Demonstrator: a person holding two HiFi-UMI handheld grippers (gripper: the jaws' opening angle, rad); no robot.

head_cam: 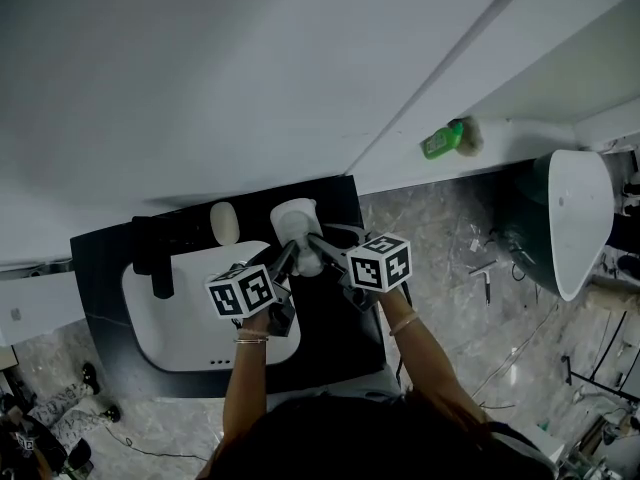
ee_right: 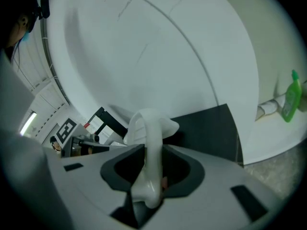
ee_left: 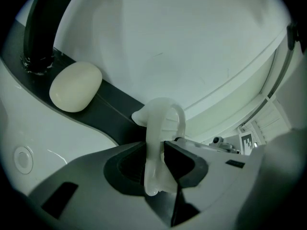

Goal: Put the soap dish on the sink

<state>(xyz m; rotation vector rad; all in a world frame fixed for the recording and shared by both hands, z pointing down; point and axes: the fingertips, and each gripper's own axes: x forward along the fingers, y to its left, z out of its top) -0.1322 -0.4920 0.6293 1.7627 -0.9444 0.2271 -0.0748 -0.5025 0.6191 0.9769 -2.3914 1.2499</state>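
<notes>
Both grippers hold one white soap dish (head_cam: 296,218) just above the back of the dark counter (head_cam: 335,343), right of the white sink basin (head_cam: 160,318). My left gripper (head_cam: 287,261) is shut on the dish's left rim, and in the left gripper view the rim (ee_left: 160,123) stands on edge between the jaws of that gripper (ee_left: 154,163). My right gripper (head_cam: 318,248) is shut on the opposite rim; the dish (ee_right: 149,128) rises from the jaws of that gripper (ee_right: 151,169). The dish's underside is hidden.
A cream bar of soap (head_cam: 224,222) (ee_left: 76,86) lies on the counter behind the basin, beside the black faucet (head_cam: 158,258) (ee_left: 41,28). A green bottle (head_cam: 440,140) (ee_right: 290,99) stands on a ledge at the right. A white tub (head_cam: 580,218) and cables lie on the marble floor.
</notes>
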